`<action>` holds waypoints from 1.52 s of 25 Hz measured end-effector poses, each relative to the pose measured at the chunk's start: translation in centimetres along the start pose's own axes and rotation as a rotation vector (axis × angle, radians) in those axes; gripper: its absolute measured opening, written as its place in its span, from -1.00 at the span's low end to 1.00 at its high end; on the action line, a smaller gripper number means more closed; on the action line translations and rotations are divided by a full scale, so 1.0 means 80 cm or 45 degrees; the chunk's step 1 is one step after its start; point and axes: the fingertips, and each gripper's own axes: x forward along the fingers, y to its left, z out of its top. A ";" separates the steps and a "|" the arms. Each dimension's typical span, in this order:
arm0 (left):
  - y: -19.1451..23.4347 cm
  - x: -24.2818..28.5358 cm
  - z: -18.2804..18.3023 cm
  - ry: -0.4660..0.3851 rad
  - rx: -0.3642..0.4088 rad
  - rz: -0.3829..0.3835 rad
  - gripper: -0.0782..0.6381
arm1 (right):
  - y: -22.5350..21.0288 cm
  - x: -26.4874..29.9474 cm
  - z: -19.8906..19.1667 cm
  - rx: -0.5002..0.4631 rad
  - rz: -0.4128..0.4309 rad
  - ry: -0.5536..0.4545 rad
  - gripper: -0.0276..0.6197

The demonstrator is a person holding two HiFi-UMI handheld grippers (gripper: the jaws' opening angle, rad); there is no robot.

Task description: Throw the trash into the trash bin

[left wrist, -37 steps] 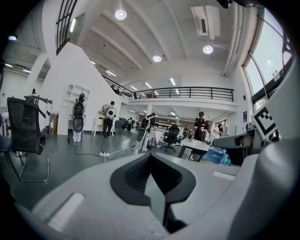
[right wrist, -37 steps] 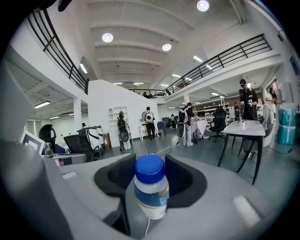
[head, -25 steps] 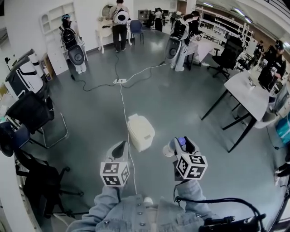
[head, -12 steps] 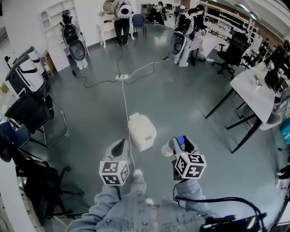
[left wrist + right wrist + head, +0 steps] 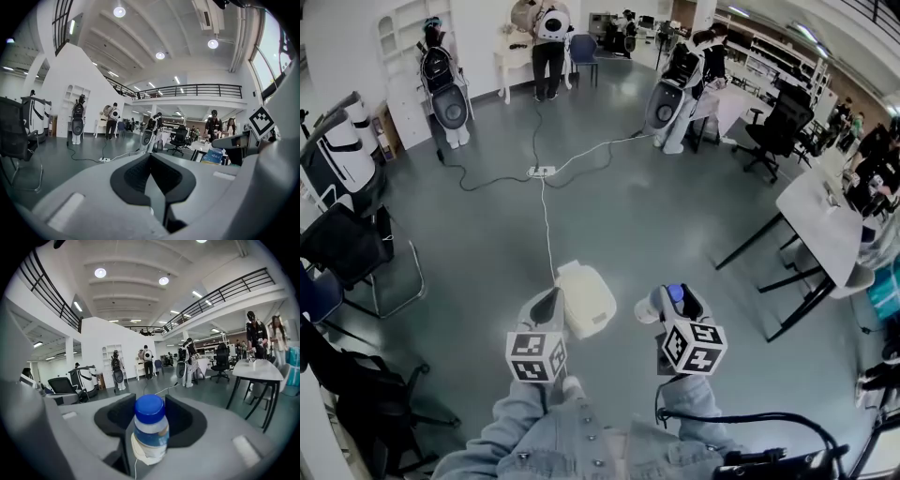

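A white cable (image 5: 546, 220) runs over the grey floor (image 5: 628, 216) from just ahead of the left tool (image 5: 546, 305) to a power strip (image 5: 541, 172). A white table (image 5: 820, 211) stands well right of the right tool (image 5: 672, 297); chairs (image 5: 352, 248) stand far left.

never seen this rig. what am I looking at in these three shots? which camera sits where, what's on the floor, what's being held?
There is no robot here. A person, whose denim sleeves show at the bottom, holds a two-jaw gripper in each hand. The cubes with square markers are part of the grippers.

The top-down picture comes from a camera on the person's head. The left gripper shows at its left and the right gripper at its right. The other two pictures come from wide-angle cameras riding on each gripper, looking along its own jaws.

The surface is a grey floor in a large room. A white trash bin stands just ahead of the grippers, and a white cable runs along the floor beyond it.

The right gripper is closed on a small bottle with a blue cap, presumably the trash. The left gripper's jaws are together, with nothing between them.
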 end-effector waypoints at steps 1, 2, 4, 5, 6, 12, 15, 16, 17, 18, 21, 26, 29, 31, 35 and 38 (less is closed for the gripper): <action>0.007 0.013 0.001 0.003 -0.003 -0.003 -0.76 | -0.001 0.014 0.002 0.002 -0.004 0.004 -0.30; 0.014 0.026 0.002 0.007 -0.005 -0.007 -0.76 | -0.003 0.028 0.005 0.004 -0.007 0.008 -0.30; 0.028 0.050 0.006 0.013 -0.013 -0.011 -0.76 | -0.003 0.056 0.013 0.007 -0.005 0.010 -0.30; 0.037 0.062 0.008 0.015 -0.021 -0.009 -0.76 | -0.002 0.070 0.018 0.006 0.001 0.008 -0.30; 0.046 0.073 0.011 0.018 -0.030 -0.006 -0.76 | 0.001 0.084 0.024 0.005 0.007 0.005 -0.30; 0.077 0.127 0.006 0.054 -0.066 0.010 -0.76 | 0.003 0.126 0.035 -0.003 -0.009 -0.038 -0.30; 0.066 0.140 -0.006 0.080 -0.074 0.016 -0.76 | -0.015 0.138 0.029 -0.012 0.000 -0.014 -0.30; 0.063 0.144 -0.010 0.090 -0.067 0.025 -0.76 | -0.023 0.145 0.026 -0.008 0.004 -0.004 -0.30; 0.061 0.147 -0.013 0.102 -0.063 0.042 -0.76 | -0.032 0.153 0.023 0.001 0.009 0.007 -0.30; 0.062 0.151 -0.016 0.114 -0.068 0.062 -0.76 | -0.039 0.161 0.021 0.012 0.016 0.018 -0.30; 0.063 0.151 -0.026 0.147 -0.084 0.118 -0.76 | -0.047 0.178 0.013 0.017 0.060 0.060 -0.30; 0.057 0.160 -0.064 0.195 -0.136 0.179 -0.76 | -0.065 0.194 -0.015 -0.014 0.105 0.127 -0.30; 0.051 0.167 -0.110 0.261 -0.154 0.174 -0.76 | -0.073 0.208 -0.047 -0.059 0.123 0.177 -0.30; 0.051 0.174 -0.150 0.319 -0.164 0.180 -0.76 | -0.077 0.223 -0.076 -0.079 0.136 0.210 -0.30; 0.054 0.183 -0.249 0.432 -0.185 0.185 -0.76 | -0.087 0.251 -0.156 -0.090 0.147 0.272 -0.30; 0.053 0.190 -0.328 0.520 -0.188 0.169 -0.76 | -0.101 0.262 -0.227 -0.087 0.123 0.331 -0.30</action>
